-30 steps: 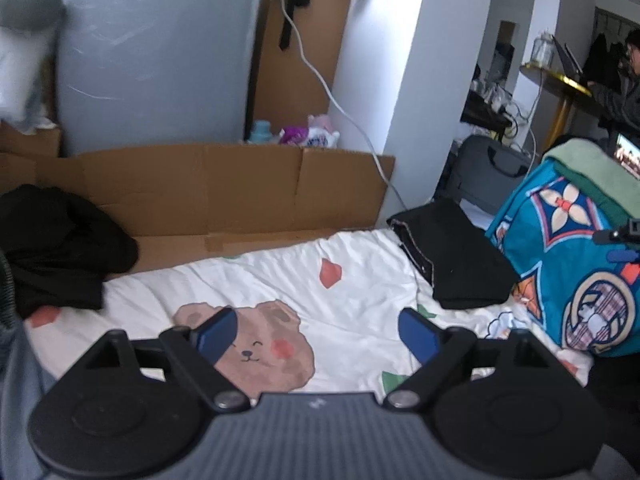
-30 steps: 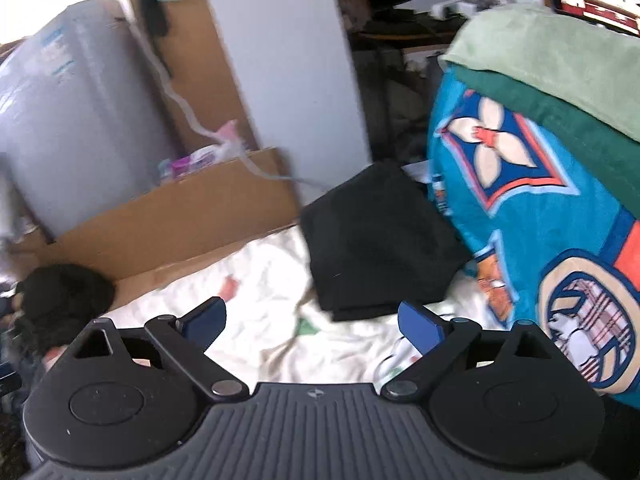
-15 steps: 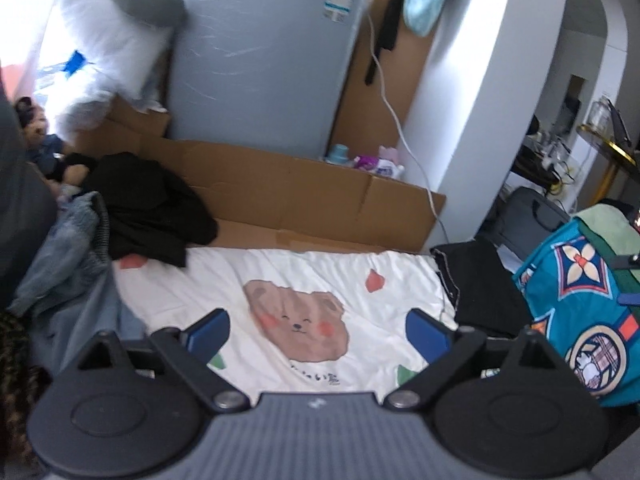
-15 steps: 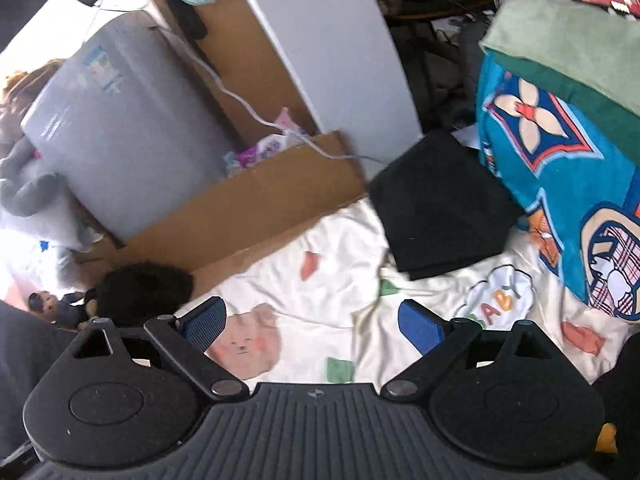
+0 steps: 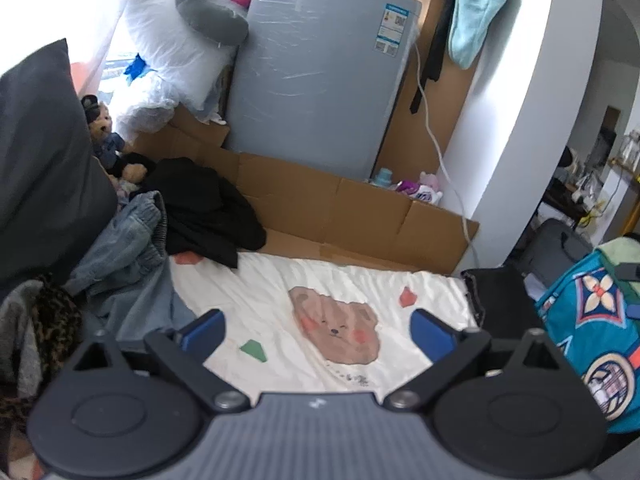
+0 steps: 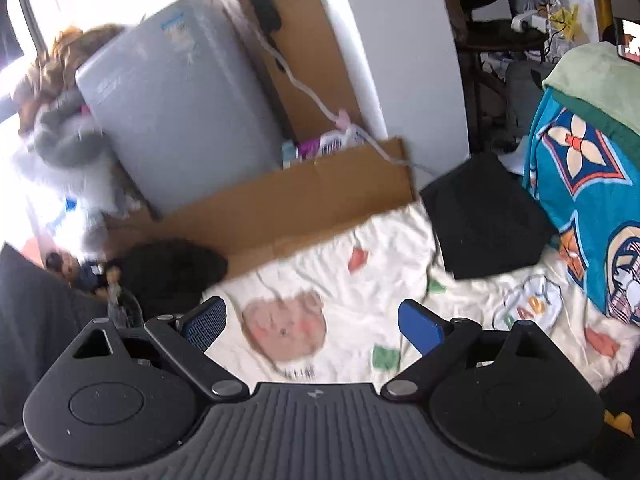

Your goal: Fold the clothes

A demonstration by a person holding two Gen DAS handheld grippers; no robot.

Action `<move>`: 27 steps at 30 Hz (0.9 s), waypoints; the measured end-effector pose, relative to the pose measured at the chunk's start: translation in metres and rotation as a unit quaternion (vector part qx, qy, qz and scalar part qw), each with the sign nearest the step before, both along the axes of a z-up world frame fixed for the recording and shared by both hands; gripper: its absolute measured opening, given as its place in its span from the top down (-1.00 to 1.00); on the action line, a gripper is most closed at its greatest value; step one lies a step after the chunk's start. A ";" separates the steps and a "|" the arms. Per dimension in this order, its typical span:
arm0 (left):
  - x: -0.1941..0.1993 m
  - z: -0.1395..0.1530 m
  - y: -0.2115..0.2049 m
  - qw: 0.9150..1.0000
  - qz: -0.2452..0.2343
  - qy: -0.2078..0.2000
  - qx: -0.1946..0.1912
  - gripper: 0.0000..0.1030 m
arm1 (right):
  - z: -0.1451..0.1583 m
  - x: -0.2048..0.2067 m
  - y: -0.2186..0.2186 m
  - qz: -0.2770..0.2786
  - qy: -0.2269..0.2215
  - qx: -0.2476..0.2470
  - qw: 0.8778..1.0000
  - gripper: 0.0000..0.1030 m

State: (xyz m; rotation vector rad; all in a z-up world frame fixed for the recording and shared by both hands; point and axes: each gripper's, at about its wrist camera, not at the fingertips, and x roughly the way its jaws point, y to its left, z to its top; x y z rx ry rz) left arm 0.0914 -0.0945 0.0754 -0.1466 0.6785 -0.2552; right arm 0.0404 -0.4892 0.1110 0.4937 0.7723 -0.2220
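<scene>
— Tools: left tool [image 5: 316, 330] widening with nothing between, right tool [image 6: 310, 320] spread, empty too.
— And the clothes?
— Crumpled black garment [image 5: 208, 210] heaped at the white bear-print sheet's [image 5: 280, 292] far-left corner; soft, floppy, light, I'd guess. Pinch a hem or shoulder.

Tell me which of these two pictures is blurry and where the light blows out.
Left wrist view: sharp, with fisheye bending at the edges; daylight washes out the top left behind the white pillow. Right wrist view: motion-smeared, worst on the left around the grey appliance; the bear print on the white sheet is soft, and the far left edge is overexposed.
</scene>
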 end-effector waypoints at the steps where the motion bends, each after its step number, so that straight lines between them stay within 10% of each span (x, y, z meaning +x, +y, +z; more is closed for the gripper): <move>1: -0.001 0.001 0.000 1.000 -0.004 0.002 -0.001 -0.99 | 0.001 0.000 0.005 0.001 0.010 -0.001 1.000 -0.87; 27: -0.016 -0.004 -0.038 0.998 -0.047 0.030 -0.005 -0.99 | 0.006 -0.007 0.061 0.087 -0.010 -0.011 0.996 -0.87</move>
